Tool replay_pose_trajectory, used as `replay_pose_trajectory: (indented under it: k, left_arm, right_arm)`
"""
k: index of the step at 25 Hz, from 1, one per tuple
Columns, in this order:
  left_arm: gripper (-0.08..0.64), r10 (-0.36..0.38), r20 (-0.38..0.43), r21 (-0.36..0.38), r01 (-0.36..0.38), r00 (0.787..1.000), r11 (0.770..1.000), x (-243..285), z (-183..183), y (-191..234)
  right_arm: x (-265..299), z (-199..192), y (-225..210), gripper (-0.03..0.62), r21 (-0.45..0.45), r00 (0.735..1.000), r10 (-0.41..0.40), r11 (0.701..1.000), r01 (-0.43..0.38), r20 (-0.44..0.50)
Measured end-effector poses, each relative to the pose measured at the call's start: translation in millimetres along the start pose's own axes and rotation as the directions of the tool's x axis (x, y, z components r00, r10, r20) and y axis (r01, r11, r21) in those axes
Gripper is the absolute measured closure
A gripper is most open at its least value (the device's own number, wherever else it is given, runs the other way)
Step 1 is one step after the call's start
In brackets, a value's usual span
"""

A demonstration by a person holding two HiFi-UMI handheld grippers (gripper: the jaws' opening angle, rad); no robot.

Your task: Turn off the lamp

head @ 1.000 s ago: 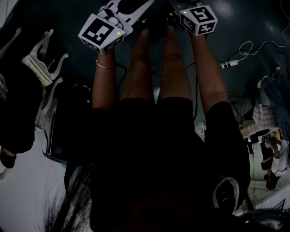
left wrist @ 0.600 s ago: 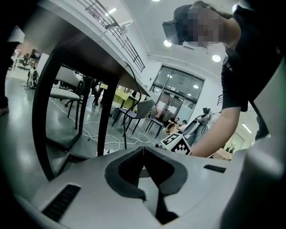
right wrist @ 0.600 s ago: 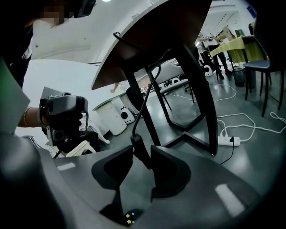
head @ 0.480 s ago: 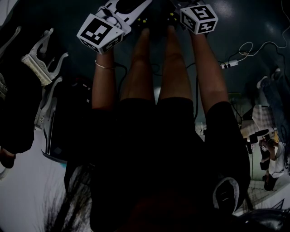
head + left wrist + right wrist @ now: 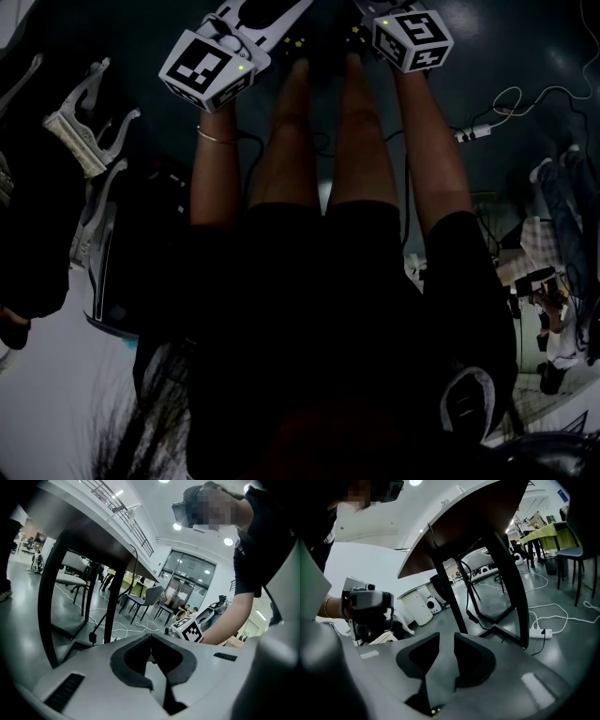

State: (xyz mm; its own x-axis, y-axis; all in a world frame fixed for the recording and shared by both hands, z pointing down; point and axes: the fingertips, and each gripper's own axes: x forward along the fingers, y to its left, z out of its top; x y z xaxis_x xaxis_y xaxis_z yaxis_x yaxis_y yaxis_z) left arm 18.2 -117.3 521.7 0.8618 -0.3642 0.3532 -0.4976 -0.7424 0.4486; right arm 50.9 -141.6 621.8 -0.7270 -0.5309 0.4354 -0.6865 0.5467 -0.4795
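No lamp shows in any view. In the left gripper view my left gripper (image 5: 150,638) is shut, its dark pads meeting with nothing between them. My right gripper (image 5: 446,641) stands open, a narrow gap between its pads and nothing in it. Both point out under a dark table (image 5: 478,513) at the grey floor. From the head view I see only their marker cubes, the left cube (image 5: 208,67) and the right cube (image 5: 412,39), held out over the person's bare legs. The left gripper view also catches the right cube (image 5: 190,631) beside a forearm.
Black table legs (image 5: 49,588) stand close ahead. White cables and a power strip (image 5: 543,633) lie on the floor. Chairs (image 5: 145,597) and people are farther back. A white round bin (image 5: 417,605) stands under the table. White grippers (image 5: 84,131) lie at the head view's left.
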Motion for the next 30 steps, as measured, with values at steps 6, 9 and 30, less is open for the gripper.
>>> replay_pose_trajectory:
  k: [6,9,30]
  left_arm:
    - [0.552,0.015,0.036,0.008,-0.016,0.999,1.000,0,6,3]
    - [0.552,0.023,0.047,0.011,-0.024,0.999,1.000,-2,7,6]
    - [0.552,0.089,0.053,0.059,-0.092,0.995,0.994,-6,18,7]
  right_arm:
    - [-1,11,-3,0.535,-0.018,1.000,-0.010,1.000,0.010,0.018]
    - [-1,17,-1,0.586,-0.011,0.999,-0.014,1.000,0.015,0.033]
    - [-34,71,39,0.591,-0.060,0.989,0.026,0.998,-0.018,0.145]
